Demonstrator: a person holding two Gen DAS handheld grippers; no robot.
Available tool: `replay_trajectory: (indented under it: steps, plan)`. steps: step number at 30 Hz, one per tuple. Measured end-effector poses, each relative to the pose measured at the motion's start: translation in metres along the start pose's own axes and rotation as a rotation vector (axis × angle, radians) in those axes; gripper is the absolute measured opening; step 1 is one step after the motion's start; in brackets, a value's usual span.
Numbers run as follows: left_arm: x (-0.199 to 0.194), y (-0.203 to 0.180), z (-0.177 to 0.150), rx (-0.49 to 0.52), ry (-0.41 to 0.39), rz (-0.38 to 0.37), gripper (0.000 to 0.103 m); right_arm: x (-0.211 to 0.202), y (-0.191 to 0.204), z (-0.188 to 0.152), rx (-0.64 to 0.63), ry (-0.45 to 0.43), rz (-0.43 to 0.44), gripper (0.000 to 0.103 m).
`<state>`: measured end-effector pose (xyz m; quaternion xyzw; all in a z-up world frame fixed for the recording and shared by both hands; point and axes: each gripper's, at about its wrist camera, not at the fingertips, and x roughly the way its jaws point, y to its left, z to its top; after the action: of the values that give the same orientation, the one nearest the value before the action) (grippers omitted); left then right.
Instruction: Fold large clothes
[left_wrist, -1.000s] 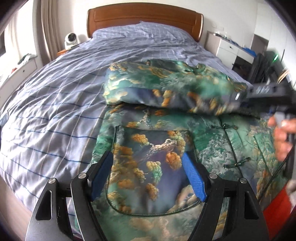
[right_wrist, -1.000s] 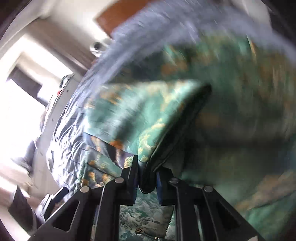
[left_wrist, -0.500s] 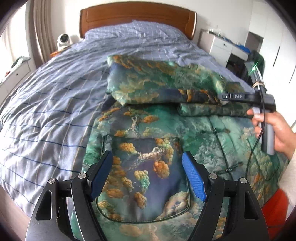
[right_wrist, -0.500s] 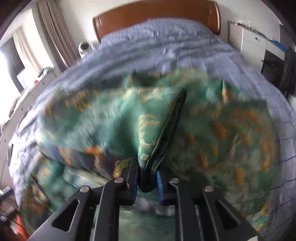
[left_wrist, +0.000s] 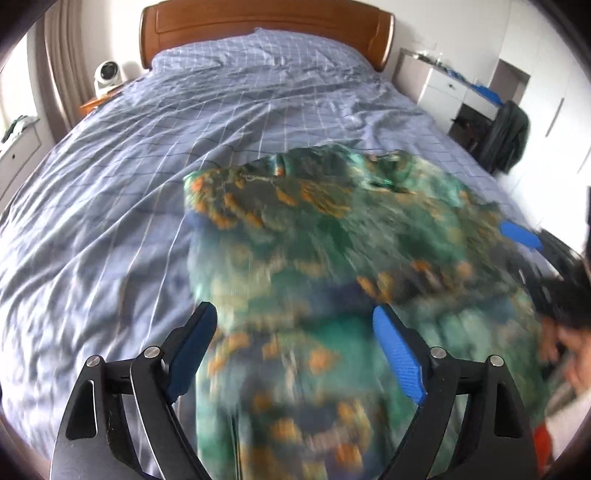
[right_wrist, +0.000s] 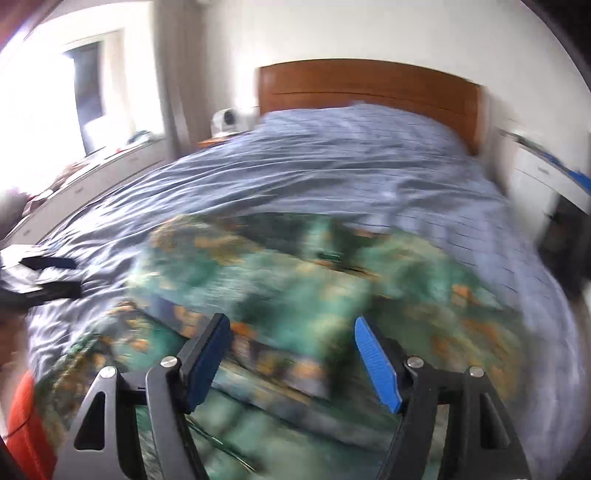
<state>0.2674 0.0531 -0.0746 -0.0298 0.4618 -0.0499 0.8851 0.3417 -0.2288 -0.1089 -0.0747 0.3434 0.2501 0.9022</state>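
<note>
Garment (left_wrist: 332, 258) of green fabric with orange and blue patterns lies on the near half of the bed (left_wrist: 110, 221), toward its right side, with an upper layer folded over the lower part; motion blur smears most of its surface in both views. It shows again in the right wrist view (right_wrist: 295, 295), spread across the near part of the bed.

The left gripper (left_wrist: 295, 354) hangs just above the near end of the garment, pointing toward the headboard (left_wrist: 258, 22), its blue-padded fingers spread wide with nothing between them. The right gripper (right_wrist: 291, 362) also hovers over the garment's near part with its fingers wide apart and empty. From the left wrist view, the right gripper appears at the far right edge as a dark blurred shape with a blue pad, with the person's hand (left_wrist: 569, 354) below it. From the right wrist view, the left gripper sits at the left edge, over the bed beside the garment.

The bed carries a blue-grey checked cover, rumpled in long creases. A wooden headboard stands at the far end against a pale wall. A small white fan (left_wrist: 107, 74) sits to the far left of the bed, near curtains (left_wrist: 59, 66). White cabinets (left_wrist: 443, 88) stand to the far right.
</note>
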Motion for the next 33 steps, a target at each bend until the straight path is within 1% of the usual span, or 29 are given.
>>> replay_trajectory:
  steps: [1,3,4,5,6,7,8,10,13,14,16,17,19,21,23,25,26,27,29,30,32,33]
  plan:
    - [0.017,0.000,0.005,0.001,0.003,0.009,0.082,0.016,0.003,-0.001,-0.005,0.027,0.008,0.072]
    - [0.054,0.002,0.011,-0.005,0.024,0.036,0.077,0.055,-0.001,-0.013,0.034,0.127,0.024,0.072]
    - [0.082,0.006,0.009,-0.018,0.064,0.050,0.077,0.071,-0.006,-0.024,0.067,0.186,0.027,0.070]
    - [0.099,0.011,0.006,-0.038,0.095,0.052,0.077,0.086,-0.012,-0.031,0.097,0.225,0.030,0.070]
    - [0.111,0.015,0.002,-0.064,0.117,0.042,0.077,0.093,-0.017,-0.038,0.126,0.228,0.044,0.070]
    - [0.120,0.020,-0.003,-0.093,0.117,0.025,0.077,0.093,-0.020,-0.040,0.147,0.216,0.055,0.070]
    - [0.122,0.021,-0.005,-0.100,0.096,0.024,0.077,0.092,-0.022,-0.041,0.163,0.212,0.060,0.070]
    - [0.120,0.016,-0.006,-0.076,0.094,0.045,0.077,0.091,-0.024,-0.043,0.171,0.215,0.060,0.070]
    - [0.108,0.013,0.003,-0.055,0.139,0.056,0.077,0.089,-0.025,-0.045,0.164,0.213,0.057,0.070]
    - [0.099,0.012,0.011,-0.054,0.146,0.059,0.076,0.089,-0.026,-0.045,0.166,0.209,0.059,0.070]
    - [0.087,0.011,0.028,-0.049,0.115,0.069,0.076,0.092,-0.024,-0.044,0.176,0.201,0.063,0.070]
    - [0.078,0.011,0.040,-0.053,0.077,0.070,0.076,0.092,-0.024,-0.043,0.180,0.197,0.064,0.070]
    - [0.074,0.014,0.056,-0.077,0.035,0.059,0.080,0.091,-0.022,-0.041,0.180,0.194,0.065,0.070]
    - [0.087,0.022,0.067,-0.116,0.017,0.055,0.080,0.092,-0.022,-0.040,0.180,0.195,0.065,0.070]
    - [0.109,0.032,0.068,-0.152,0.025,0.061,0.080,0.091,-0.022,-0.040,0.177,0.196,0.067,0.070]
    - [0.134,0.039,0.061,-0.176,0.042,0.066,0.080,0.093,-0.022,-0.040,0.175,0.197,0.069,0.070]
    - [0.148,0.041,0.053,-0.176,0.058,0.061,0.081,0.093,-0.022,-0.040,0.174,0.198,0.070,0.070]
    - [0.155,0.041,0.046,-0.163,0.056,0.063,0.081,0.093,-0.022,-0.040,0.174,0.199,0.072,0.070]
    - [0.156,0.036,0.043,-0.134,0.027,0.082,0.081,0.094,-0.023,-0.040,0.175,0.201,0.075,0.070]
    - [0.154,0.035,0.045,-0.134,0.032,0.088,0.081,0.095,-0.024,-0.041,0.176,0.202,0.076,0.070]
    - [0.141,0.031,0.055,-0.127,0.035,0.098,0.080,0.096,-0.026,-0.042,0.180,0.196,0.080,0.070]
    - [0.133,0.030,0.060,-0.127,0.016,0.090,0.080,0.096,-0.026,-0.043,0.183,0.191,0.082,0.070]
